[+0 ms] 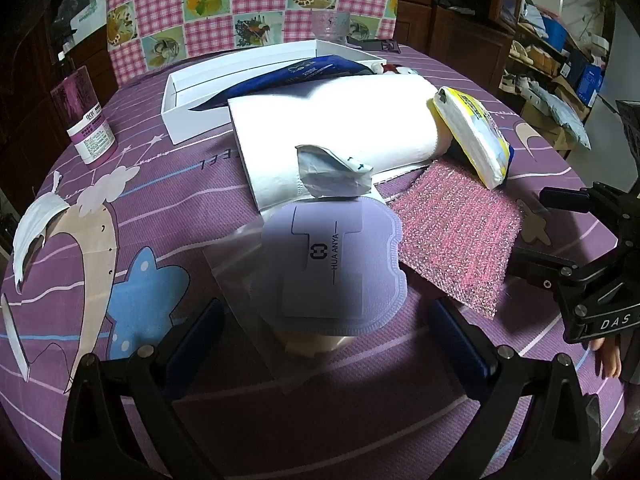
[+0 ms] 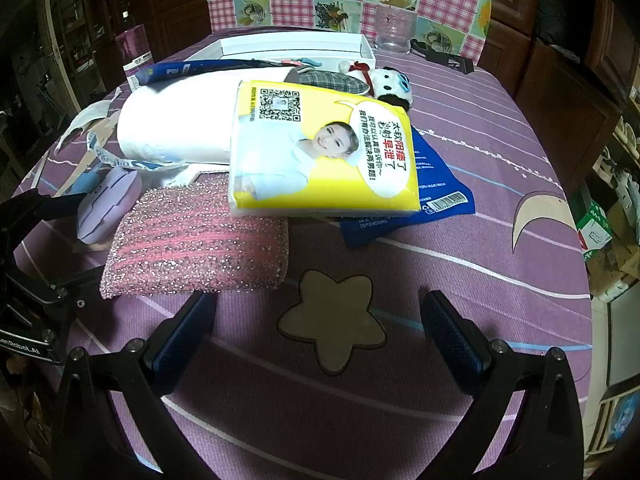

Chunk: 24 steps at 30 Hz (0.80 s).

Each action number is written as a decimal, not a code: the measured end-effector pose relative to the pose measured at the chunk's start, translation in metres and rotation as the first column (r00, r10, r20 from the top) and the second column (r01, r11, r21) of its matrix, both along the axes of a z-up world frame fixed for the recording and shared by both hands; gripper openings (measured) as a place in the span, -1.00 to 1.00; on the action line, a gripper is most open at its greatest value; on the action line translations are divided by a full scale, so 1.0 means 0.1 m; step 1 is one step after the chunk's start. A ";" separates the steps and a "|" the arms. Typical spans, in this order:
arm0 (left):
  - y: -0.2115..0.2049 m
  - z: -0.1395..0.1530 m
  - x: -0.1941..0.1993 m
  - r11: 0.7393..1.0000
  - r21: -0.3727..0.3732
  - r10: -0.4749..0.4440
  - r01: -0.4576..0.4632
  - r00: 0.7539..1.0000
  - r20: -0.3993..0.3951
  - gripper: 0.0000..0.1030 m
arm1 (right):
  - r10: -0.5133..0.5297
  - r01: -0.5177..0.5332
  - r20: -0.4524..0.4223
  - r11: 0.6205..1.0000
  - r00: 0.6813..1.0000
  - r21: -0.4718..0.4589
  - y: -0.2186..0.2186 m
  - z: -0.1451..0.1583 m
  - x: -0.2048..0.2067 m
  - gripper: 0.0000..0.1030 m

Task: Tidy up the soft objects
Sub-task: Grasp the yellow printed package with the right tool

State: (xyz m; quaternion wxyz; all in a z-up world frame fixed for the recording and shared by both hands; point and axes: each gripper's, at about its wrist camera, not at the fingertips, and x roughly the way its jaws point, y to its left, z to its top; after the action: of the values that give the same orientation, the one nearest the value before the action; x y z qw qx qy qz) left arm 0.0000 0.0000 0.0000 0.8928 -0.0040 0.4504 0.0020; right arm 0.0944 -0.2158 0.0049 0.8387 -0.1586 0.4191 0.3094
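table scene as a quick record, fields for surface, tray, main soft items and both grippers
surface: purple patterned tablecloth
tray: white box at the far side, dark blue pouch leaning into it
roll: white paper roll lying on its side
tissue pack: yellow pack resting on the roll and the pink sponge
pad: lilac pad beside the sponge
left gripper: open, empty
right gripper: open, empty

Two low, close wrist views facing across the table (image 1: 168, 184), left beside right, sharing the pink sponge (image 1: 460, 240).

Purple-clothed table (image 2: 460, 240) under pink sponge (image 2: 196, 248), white tray (image 1: 176, 108), purple canister (image 1: 86, 116).
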 end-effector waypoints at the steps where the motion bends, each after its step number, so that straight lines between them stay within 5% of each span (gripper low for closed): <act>1: 0.00 0.00 0.00 1.000 0.000 0.000 0.000 1.000 0.000 1.00 | -0.006 0.006 0.000 1.000 1.000 0.000 0.00 0.00 0.00 1.00; 6: 0.00 0.00 0.00 1.000 0.000 0.000 0.000 1.000 0.000 1.00 | -0.042 0.042 -0.006 0.999 0.999 -0.006 0.05 0.00 -0.04 1.00; 10: 0.00 0.00 0.00 1.000 0.002 -0.004 0.004 1.000 -0.001 1.00 | 0.027 -0.028 -0.033 0.999 0.999 -0.020 0.07 0.01 -0.10 0.98; 13: 0.03 0.01 -0.06 1.000 -0.001 0.008 -0.008 1.000 -0.015 0.99 | -0.044 0.044 0.018 0.999 0.999 0.011 -0.03 0.13 -0.21 0.79; 17: 0.19 0.20 -0.27 0.998 -0.031 0.055 -0.054 0.998 0.011 0.92 | -0.066 0.058 0.105 0.996 0.992 0.072 -0.20 0.59 -0.36 0.79; 24: 0.33 0.96 -0.37 0.994 -0.039 0.103 -0.098 0.981 0.163 0.93 | -0.094 0.093 -0.003 0.974 0.996 0.206 -0.19 1.29 -0.18 0.80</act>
State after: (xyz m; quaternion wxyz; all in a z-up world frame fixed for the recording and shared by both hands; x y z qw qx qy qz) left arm -0.0374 0.0331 0.0961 0.9255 -0.0404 0.3744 0.0397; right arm 0.0760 -0.2353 0.1343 0.8657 -0.0521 0.3891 0.3107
